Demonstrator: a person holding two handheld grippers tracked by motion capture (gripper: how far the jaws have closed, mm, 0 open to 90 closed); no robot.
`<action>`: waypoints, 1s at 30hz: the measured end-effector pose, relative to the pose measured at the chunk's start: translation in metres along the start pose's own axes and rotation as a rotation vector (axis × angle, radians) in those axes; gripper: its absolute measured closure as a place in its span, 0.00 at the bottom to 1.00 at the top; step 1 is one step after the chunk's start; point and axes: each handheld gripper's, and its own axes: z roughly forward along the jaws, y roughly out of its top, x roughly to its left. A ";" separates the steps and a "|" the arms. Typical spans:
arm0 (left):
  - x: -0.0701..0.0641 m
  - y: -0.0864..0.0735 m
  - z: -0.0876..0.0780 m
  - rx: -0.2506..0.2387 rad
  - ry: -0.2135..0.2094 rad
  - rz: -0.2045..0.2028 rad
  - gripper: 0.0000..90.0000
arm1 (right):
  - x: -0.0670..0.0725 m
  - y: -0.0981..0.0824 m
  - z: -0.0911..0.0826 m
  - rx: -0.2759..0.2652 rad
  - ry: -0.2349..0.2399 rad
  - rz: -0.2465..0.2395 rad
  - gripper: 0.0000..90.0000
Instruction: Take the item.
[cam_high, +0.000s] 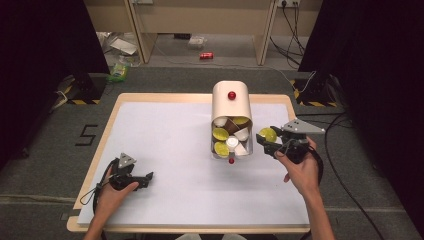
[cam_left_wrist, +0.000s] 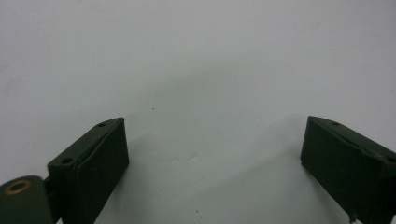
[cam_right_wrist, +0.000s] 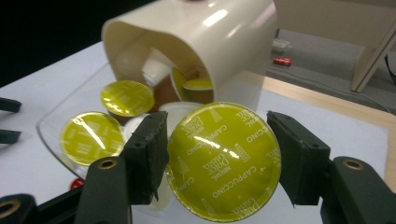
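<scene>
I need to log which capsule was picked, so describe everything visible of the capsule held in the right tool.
The capsule is a round coffee pod with a glossy yellow-green foil lid printed "Dolce Gusto" and "Cappuccino". The lid faces the camera, tilted. Its body is hidden behind the lid. The right tool is shut on it, one black pad pressing each side of its rim. It is held off the table, just right of the cream capsule dispenser.

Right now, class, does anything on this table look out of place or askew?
Yes. The cream container lies tipped on its side, its pods spilling from its mouth onto the clear lid. One yellow pod is out, clamped in the right gripper.
</scene>
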 end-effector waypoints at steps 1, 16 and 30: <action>0.000 0.000 0.000 0.000 0.000 0.000 0.08 | 0.000 0.000 0.000 0.000 0.000 0.000 0.46; 0.000 0.000 0.000 0.000 0.000 -0.001 0.08 | -0.032 -0.027 0.024 0.070 -0.056 0.049 0.46; 0.000 0.000 0.000 0.001 0.000 0.000 0.08 | -0.045 -0.049 0.049 0.142 -0.071 0.077 0.46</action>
